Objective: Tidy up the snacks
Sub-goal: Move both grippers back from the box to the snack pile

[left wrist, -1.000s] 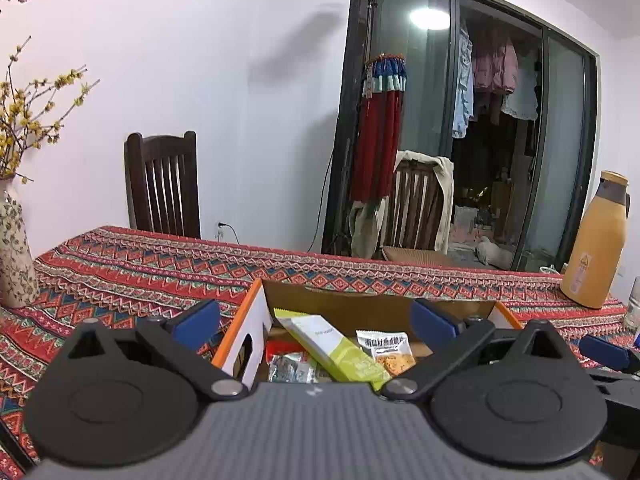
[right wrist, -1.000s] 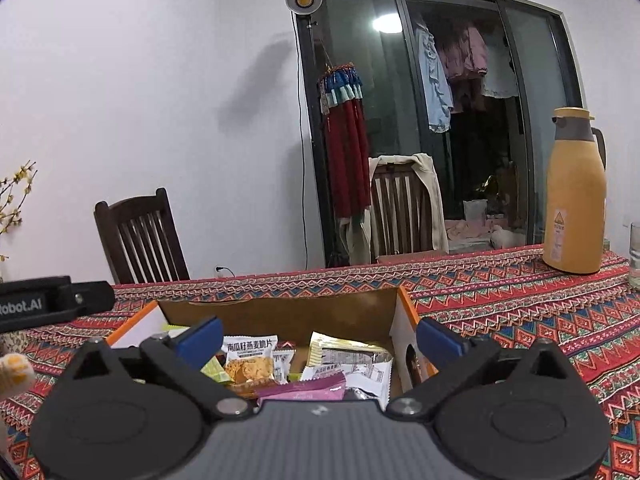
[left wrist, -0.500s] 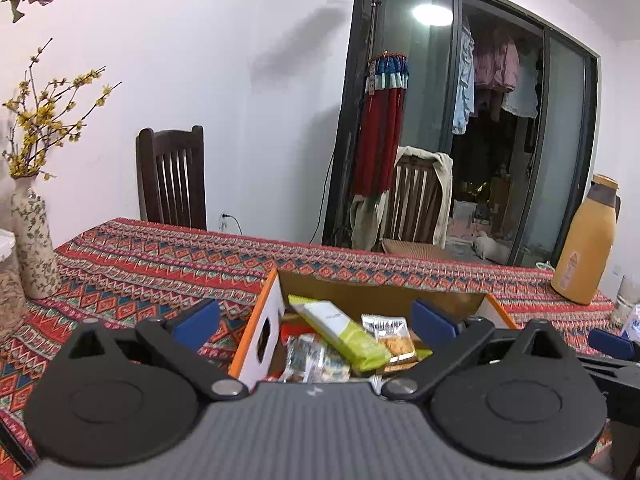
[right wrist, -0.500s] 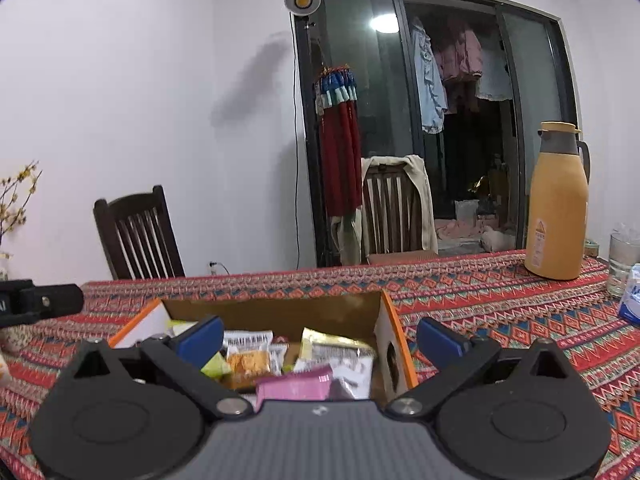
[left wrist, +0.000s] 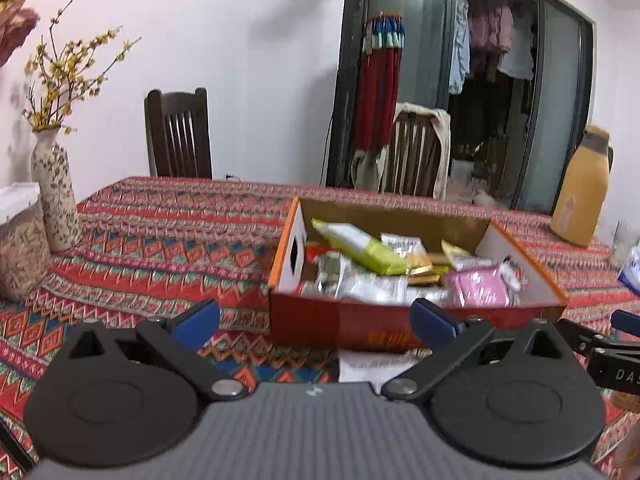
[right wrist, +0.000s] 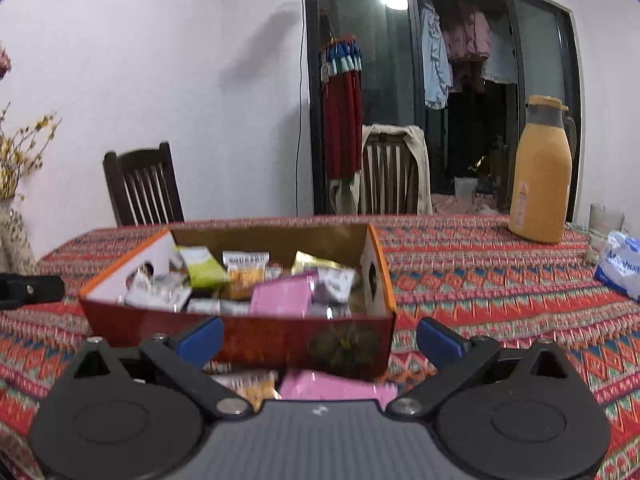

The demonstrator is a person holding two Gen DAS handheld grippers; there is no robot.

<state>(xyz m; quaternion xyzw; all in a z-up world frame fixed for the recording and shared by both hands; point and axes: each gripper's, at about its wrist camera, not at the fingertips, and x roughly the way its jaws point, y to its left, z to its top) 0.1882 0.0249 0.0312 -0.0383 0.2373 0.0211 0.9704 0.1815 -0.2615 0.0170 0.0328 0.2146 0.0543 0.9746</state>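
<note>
Orange snack box (right wrist: 240,332) just ahead of both wide-spread tongs (right wrist: 318,340).

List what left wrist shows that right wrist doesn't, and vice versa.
Left wrist only: the whole patterned vase with yellow blossoms, and a white packet on the cloth in front of the box.

Right wrist only: a pink packet on the cloth below the box, a drinking glass and a blue-and-white bag.

Both: the orange snack box, the yellow flask, and an open, empty tool.
</note>
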